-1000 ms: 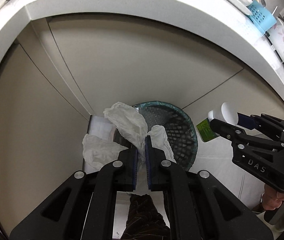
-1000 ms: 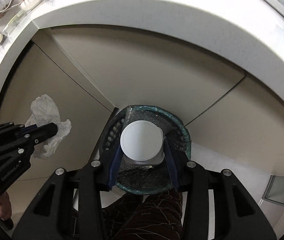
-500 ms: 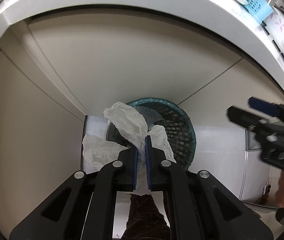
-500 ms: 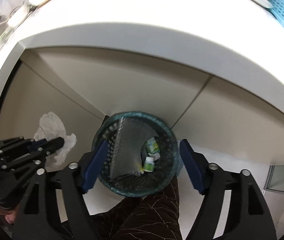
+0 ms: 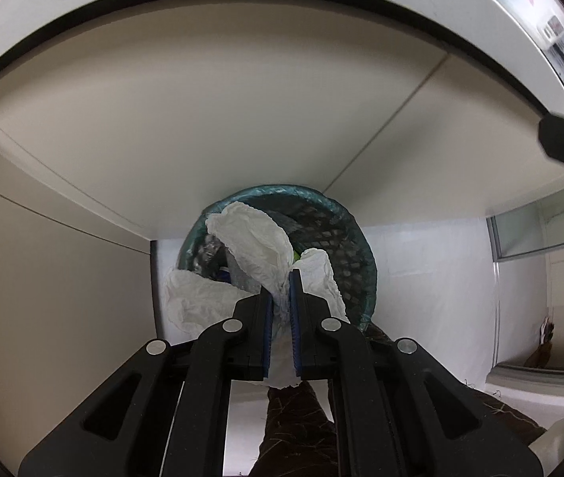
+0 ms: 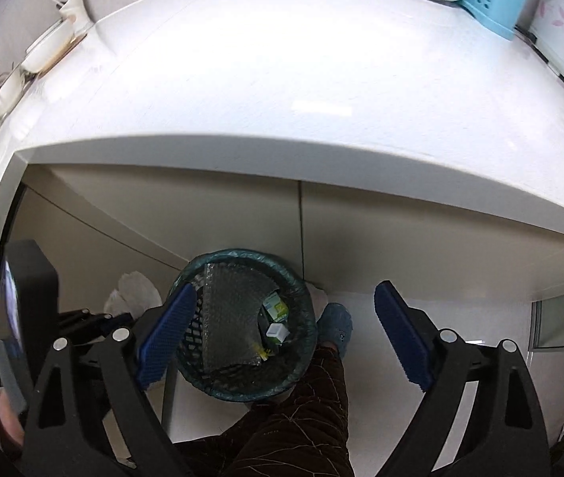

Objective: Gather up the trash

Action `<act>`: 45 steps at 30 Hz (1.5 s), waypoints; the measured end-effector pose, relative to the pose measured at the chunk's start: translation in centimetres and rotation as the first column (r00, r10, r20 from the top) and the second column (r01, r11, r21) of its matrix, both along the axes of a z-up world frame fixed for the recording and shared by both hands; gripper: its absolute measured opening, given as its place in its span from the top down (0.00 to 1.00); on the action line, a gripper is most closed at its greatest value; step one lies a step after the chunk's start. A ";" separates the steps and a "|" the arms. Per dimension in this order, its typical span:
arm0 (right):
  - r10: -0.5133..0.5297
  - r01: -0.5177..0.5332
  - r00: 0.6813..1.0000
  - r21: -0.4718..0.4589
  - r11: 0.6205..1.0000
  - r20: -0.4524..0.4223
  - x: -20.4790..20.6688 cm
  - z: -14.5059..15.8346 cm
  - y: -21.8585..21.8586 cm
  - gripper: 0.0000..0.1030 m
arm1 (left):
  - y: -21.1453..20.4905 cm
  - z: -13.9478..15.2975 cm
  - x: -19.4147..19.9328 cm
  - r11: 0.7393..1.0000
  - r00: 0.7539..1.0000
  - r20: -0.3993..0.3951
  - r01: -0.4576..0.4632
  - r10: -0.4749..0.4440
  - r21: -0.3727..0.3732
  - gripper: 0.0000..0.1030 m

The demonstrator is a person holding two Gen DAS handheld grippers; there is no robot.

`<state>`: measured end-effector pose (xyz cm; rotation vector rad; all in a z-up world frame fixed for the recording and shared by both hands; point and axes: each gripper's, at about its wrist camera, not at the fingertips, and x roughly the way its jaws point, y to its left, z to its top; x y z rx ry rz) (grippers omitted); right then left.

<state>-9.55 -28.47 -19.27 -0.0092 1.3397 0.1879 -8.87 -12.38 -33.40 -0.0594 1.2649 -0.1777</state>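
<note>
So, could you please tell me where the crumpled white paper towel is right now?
In the left wrist view the crumpled white paper towel is pinched in the left gripper, hanging centre-frame just above the teal-lined mesh waste bin by the beige cabinet.

No legible text in either wrist view.
The small green-and-white bottle (image 6: 275,307) lying in the mesh waste bin (image 6: 218,387) carries a printed label, but its lettering is too small and blurred to read (only colour blocks can be made out). The white appliance (image 6: 560,28) at the far right corner of the counter (image 6: 282,91) bears a pink flower motif and a small panel whose markings cannot be resolved; neither gripper body shows a readable mark.
</note>
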 end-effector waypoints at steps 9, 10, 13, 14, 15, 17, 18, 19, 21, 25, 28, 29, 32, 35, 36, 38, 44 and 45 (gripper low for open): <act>-0.026 0.026 1.000 0.009 1.000 -0.001 0.5 0.1 -1.2 0.15 | 0.3 0.3 0.0 1.000 1.000 -0.003 0.014 -0.014 -0.004 0.72; -0.029 0.029 1.000 0.010 1.000 -0.003 0.5 -0.1 -1.3 0.15 | 0.4 0.3 0.0 1.000 1.000 -0.003 0.014 -0.014 -0.006 0.71; -0.025 0.025 1.000 0.012 1.000 -0.003 0.6 -0.1 -1.3 0.15 | 0.8 0.6 0.1 1.000 1.000 -0.003 0.010 -0.010 -0.005 0.65; -0.023 0.023 1.000 0.012 1.000 -0.003 0.6 -0.1 -1.2 0.15 | 0.8 0.5 0.1 1.000 1.000 -0.003 0.007 -0.007 -0.006 0.64; -0.021 0.021 1.000 0.012 1.000 -0.004 0.6 -0.1 -1.2 0.15 | 1.0 0.5 0.1 1.000 1.000 -0.004 0.004 -0.004 -0.006 0.63; -0.020 0.020 1.000 0.012 1.000 -0.004 0.6 0.0 -1.2 0.15 | 1.0 0.8 0.1 1.000 1.000 -0.005 -0.004 0.004 -0.008 0.60; -0.019 0.019 1.000 0.012 1.000 -0.005 0.6 0.0 -1.1 0.15 | 0.9 0.8 0.1 1.000 1.000 -0.004 -0.009 0.009 -0.008 0.59; -0.019 0.019 1.000 0.011 1.000 -0.005 0.5 0.0 -1.1 0.15 | 1.2 0.9 0.0 1.000 1.000 -0.004 -0.015 0.015 -0.010 0.58; -0.019 0.019 1.000 0.010 1.000 -0.006 0.5 0.0 -1.0 0.15 | 0.8 1.0 0.0 1.000 1.000 -0.002 -0.028 0.028 -0.009 0.49; -0.021 0.021 1.000 0.014 1.000 0.000 0.5 0.6 -0.6 0.15 | 1.4 3.1 -0.1 0.996 0.995 0.040 -0.088 0.089 -0.027 0.34; -0.019 0.018 1.000 0.012 1.000 0.023 0.6 1.6 0.0 0.09 | 2.7 5.8 -0.2 0.990 0.986 0.087 -0.143 0.143 -0.008 0.21; -0.018 0.017 0.999 0.012 1.000 0.037 0.7 2.2 0.2 0.08 | 3.2 6.6 -0.2 0.987 0.982 0.098 -0.162 0.161 0.004 0.15; -0.018 0.017 0.998 0.011 1.000 0.065 0.9 3.6 0.8 0.07 | 4.9 9.5 -0.5 0.976 0.967 0.134 -0.215 0.215 -0.011 0.06; -0.015 0.013 0.997 0.022 1.000 0.081 1.2 5.3 1.3 0.07 | 6.4 12.3 -1.0 0.967 0.954 0.164 -0.254 0.250 0.004 0.06; -0.012 0.010 0.997 0.027 1.000 0.081 1.2 5.9 1.5 0.07 | 6.7 13.1 -1.1 0.967 0.953 0.173 -0.255 0.249 0.014 0.06; -0.004 0.001 0.996 0.044 0.999 0.090 1.1 7.4 1.9 0.07 | 7.3 14.9 -1.6 0.965 0.950 0.185 -0.261 0.251 0.028 0.06; 0.008 -0.013 0.992 0.034 0.999 0.125 0.3 13.0 3.3 0.07 | 8.4 19.7 -3.7 0.959 0.940 0.204 -0.283 0.272 0.028 0.06; 0.008 -0.012 0.992 0.036 0.999 0.126 0.1 13.9 3.4 0.07 | 8.6 20.4 -4.1 0.959 0.939 0.209 -0.284 0.273 0.022 0.06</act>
